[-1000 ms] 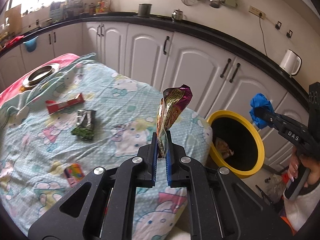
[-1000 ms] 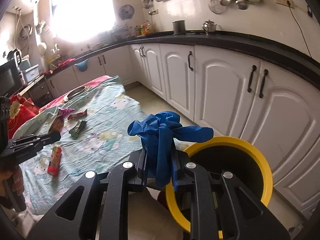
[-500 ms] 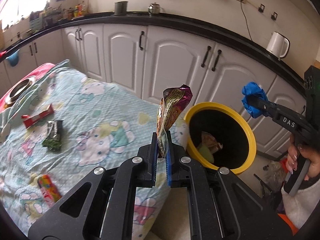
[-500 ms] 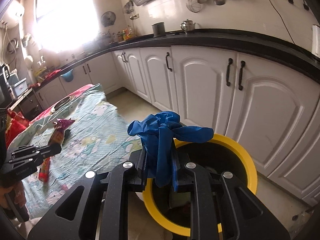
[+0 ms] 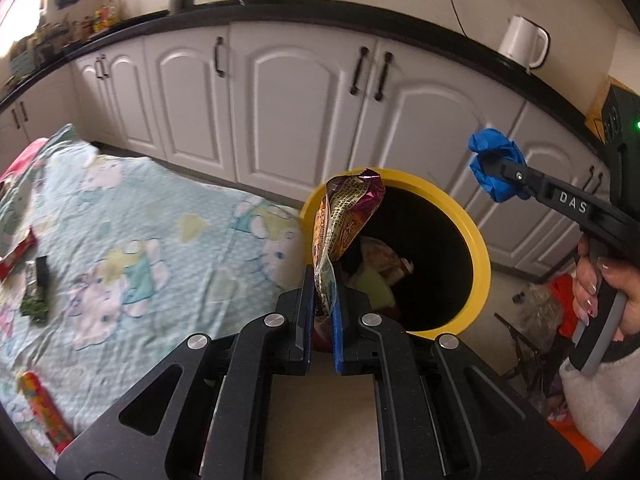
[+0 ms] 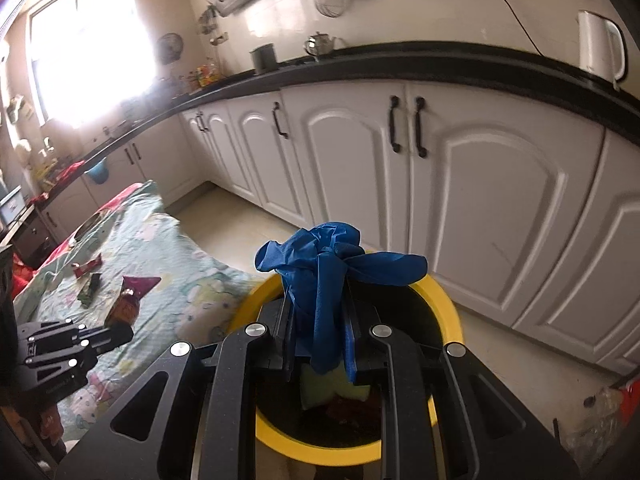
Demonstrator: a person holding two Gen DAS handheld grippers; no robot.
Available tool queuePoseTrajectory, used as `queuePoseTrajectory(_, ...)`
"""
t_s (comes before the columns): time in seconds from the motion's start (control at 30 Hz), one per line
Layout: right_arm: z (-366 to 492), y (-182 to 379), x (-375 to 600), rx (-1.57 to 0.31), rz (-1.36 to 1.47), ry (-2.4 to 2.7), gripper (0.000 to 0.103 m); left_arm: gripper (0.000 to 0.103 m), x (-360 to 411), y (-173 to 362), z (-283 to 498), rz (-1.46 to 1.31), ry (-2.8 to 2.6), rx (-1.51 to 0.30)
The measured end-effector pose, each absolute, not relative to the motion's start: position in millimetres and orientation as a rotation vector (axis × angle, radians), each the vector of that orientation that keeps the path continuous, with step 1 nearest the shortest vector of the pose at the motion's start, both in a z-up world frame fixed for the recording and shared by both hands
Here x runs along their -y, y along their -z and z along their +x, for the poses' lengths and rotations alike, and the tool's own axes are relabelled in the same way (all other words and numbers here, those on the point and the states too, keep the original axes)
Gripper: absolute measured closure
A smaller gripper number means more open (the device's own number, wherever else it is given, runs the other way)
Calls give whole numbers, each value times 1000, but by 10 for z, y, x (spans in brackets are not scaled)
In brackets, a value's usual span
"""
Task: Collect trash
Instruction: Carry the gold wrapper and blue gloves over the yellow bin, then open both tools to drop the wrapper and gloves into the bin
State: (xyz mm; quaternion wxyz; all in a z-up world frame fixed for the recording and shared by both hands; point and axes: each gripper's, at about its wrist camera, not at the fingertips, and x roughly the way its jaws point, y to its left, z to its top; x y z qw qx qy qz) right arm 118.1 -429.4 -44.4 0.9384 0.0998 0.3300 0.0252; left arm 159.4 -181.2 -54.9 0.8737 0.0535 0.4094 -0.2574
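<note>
My left gripper [image 5: 323, 280] is shut on a crinkled purple and gold snack wrapper [image 5: 346, 216], held upright at the near left rim of the yellow-rimmed black bin [image 5: 478, 256]. My right gripper [image 6: 318, 312] is shut on a crumpled blue glove [image 6: 328, 268] and hangs over the bin's opening [image 6: 448, 312]. The glove [image 5: 496, 166] shows in the left wrist view too, to the right above the bin. Trash lies inside the bin. The left gripper and wrapper [image 6: 128, 300] show at the left of the right wrist view.
A table under a cartoon-print cloth [image 5: 160, 240] stands left of the bin, with a red wrapper [image 5: 16, 254], a green packet [image 5: 36, 292] and a colourful wrapper [image 5: 42, 408] on it. White cabinets [image 5: 304, 92] run behind. Bags [image 5: 544, 312] lie on the floor right.
Both grippers have moved toward the bin. The wrapper now stands at the bin's rim and the glove is over the opening. Both grips are unchanged.
</note>
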Motion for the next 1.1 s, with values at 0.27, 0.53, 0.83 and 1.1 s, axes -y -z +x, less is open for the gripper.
queuePoseTrajectory(0.27,1207,676,4474,-738,227,-22,84,99,2123,746,1653,147,596,-894)
queuePoseTrajectory(0.53,1249,849,4497,-788,229,-25,83,99,2307,939,1761,155,633,-938)
queuePoseTrajectory(0.83,1284,997,4555,-828,252,-29,82,99,2403,1061,1857,151,651,-972)
queuePoseTrajectory(1.1,1296,1051,4613,-842,271,-28,74,98,2428,1108,1917,143,653,-989)
